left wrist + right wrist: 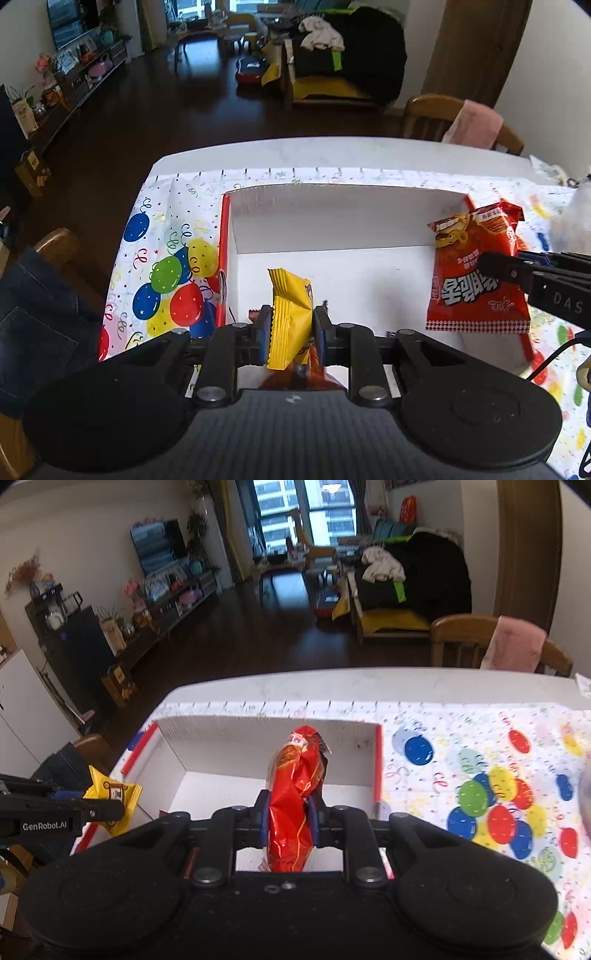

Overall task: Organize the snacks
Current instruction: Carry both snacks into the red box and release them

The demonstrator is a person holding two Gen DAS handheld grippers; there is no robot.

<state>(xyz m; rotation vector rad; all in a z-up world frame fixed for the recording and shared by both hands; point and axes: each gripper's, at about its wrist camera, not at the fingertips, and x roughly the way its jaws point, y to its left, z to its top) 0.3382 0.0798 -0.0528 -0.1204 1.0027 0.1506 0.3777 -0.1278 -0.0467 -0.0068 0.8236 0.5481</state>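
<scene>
— How far along are you?
— Your left tool [289, 328] pinches the yellow snack packet [290, 314], your right tool [287, 814] the red chip bag [295, 801], both over the white box [332, 218] at the desk's far-left corner.
— Left?
— Release both; the box looks nearly bare.

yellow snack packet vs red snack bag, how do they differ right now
The yellow snack packet is plainly smaller than the red snack bag. The yellow snack packet is plain yellow with a small picture; the red snack bag carries large white lettering. The left gripper pinches the yellow snack packet; the right gripper clamps the red snack bag. Both have crimped ends and hang over the white box.
</scene>
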